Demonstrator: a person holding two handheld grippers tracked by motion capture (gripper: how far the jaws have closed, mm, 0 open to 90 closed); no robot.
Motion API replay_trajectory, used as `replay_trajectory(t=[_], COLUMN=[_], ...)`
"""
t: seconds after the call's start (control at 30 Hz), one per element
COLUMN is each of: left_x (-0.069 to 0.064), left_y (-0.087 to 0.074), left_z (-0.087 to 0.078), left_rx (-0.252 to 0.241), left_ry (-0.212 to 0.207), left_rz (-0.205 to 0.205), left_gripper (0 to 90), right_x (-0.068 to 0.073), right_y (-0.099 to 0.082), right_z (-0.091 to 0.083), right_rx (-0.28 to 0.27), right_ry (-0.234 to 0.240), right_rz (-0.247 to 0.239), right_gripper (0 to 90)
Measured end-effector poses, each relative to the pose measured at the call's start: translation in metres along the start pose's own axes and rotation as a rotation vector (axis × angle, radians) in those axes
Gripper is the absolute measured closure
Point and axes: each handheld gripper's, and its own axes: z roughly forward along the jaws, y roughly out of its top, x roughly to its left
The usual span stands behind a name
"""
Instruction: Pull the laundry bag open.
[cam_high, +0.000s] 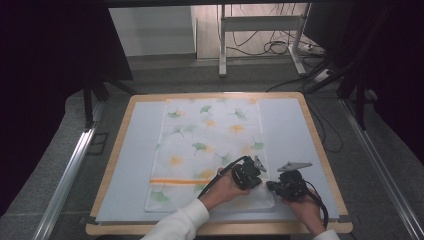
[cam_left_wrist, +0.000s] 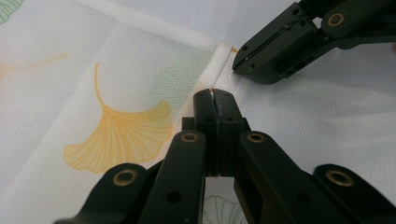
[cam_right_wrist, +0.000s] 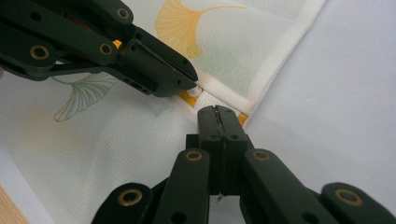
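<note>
high view: printed cloth (cam_high: 207, 150) lies flat on the grey mat (cam_high: 290, 135) on the counter (cam_high: 320, 150). both hands sit at its near right corner, left gripper (cam_high: 258, 176) on the cloth, right gripper (cam_high: 272, 186) just beside it at the edge.
left gripper view: left gripper (cam_left_wrist: 214, 95) fingers together, tips right at the white hem of the cloth (cam_left_wrist: 116, 79), next to an orange ginkgo leaf (cam_left_wrist: 122, 135). right gripper (cam_left_wrist: 237, 63) comes in from the top right, tip at the same hem.
right gripper view: right gripper (cam_right_wrist: 216, 111) fingers together at the cloth (cam_right_wrist: 140, 135) edge. left gripper (cam_right_wrist: 192, 79) fingers also together, touching the hem by an orange stripe (cam_right_wrist: 189, 98).
</note>
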Motion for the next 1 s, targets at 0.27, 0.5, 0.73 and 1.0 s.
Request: replay_trajectory(t=[0.27, 0.5, 0.73, 1.0], left_x=[0.0004, 0.001, 0.0021, 0.0044], left_y=[-0.0012, -0.0022, -0.004, -0.0032], left_z=[-0.0009, -0.0022, -0.0041, -0.0036], left_rx=[0.0, 0.006, 0.017, 0.019], left_ry=[-0.002, -0.007, -0.006, -0.023], left_rz=[-0.003, -0.004, 0.005, 0.005], left_gripper=[90.0, 90.0, 90.0, 90.0], right_x=[0.0, 0.0, 0.0, -0.0001], right_y=[0.0, 0.0001, 0.0002, 0.0003], right_z=[0.0, 0.0001, 0.0, -0.0001], right_rx=[0.0, 0.0, 0.002, 0.004], right_ry=[0.001, 0.001, 0.0, -0.001], right_rz=[-0.003, -0.006, -0.008, -0.017], right_gripper=[89.7, 89.7, 89.7, 89.7])
